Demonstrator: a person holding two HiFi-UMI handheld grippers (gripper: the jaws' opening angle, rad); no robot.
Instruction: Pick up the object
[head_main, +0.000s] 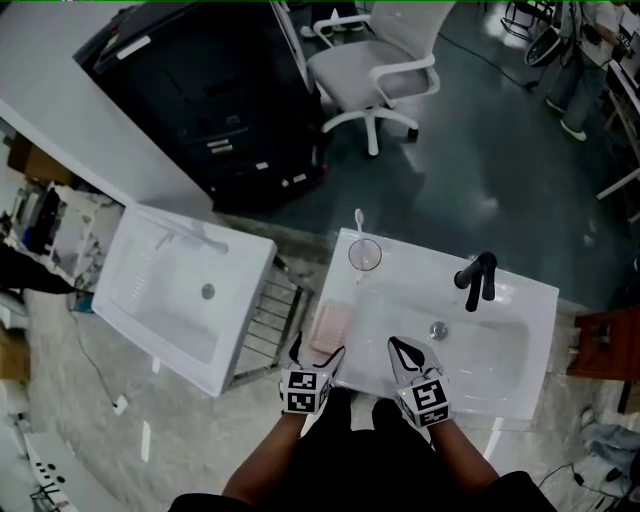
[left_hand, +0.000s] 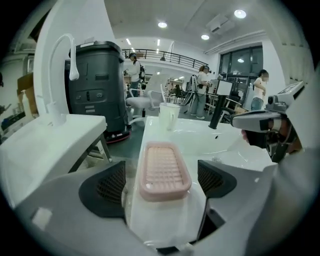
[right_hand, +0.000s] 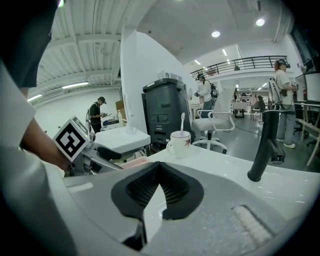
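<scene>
A pink ribbed soap dish (head_main: 331, 325) (left_hand: 164, 170) lies on the left rim of the white sink (head_main: 500, 375). My left gripper (head_main: 317, 350) (left_hand: 161, 175) stands open at the dish's near end. One dark pad (left_hand: 111, 184) is on each side of the dish, with a gap between each pad and the dish. My right gripper (head_main: 399, 346) (right_hand: 159, 169) is shut with nothing in it, over the near part of the basin. In the right gripper view a pink sliver of the dish (right_hand: 133, 162) shows beside the left gripper (right_hand: 102, 152).
A cup with a toothbrush (head_main: 364, 254) (right_hand: 180, 142) stands at the sink's far left corner. A black faucet (head_main: 478, 276) (right_hand: 265, 145) rises at the far rim. A second white sink (head_main: 180, 290) stands to the left, a black machine (head_main: 210, 90) and an office chair (head_main: 385, 70) beyond.
</scene>
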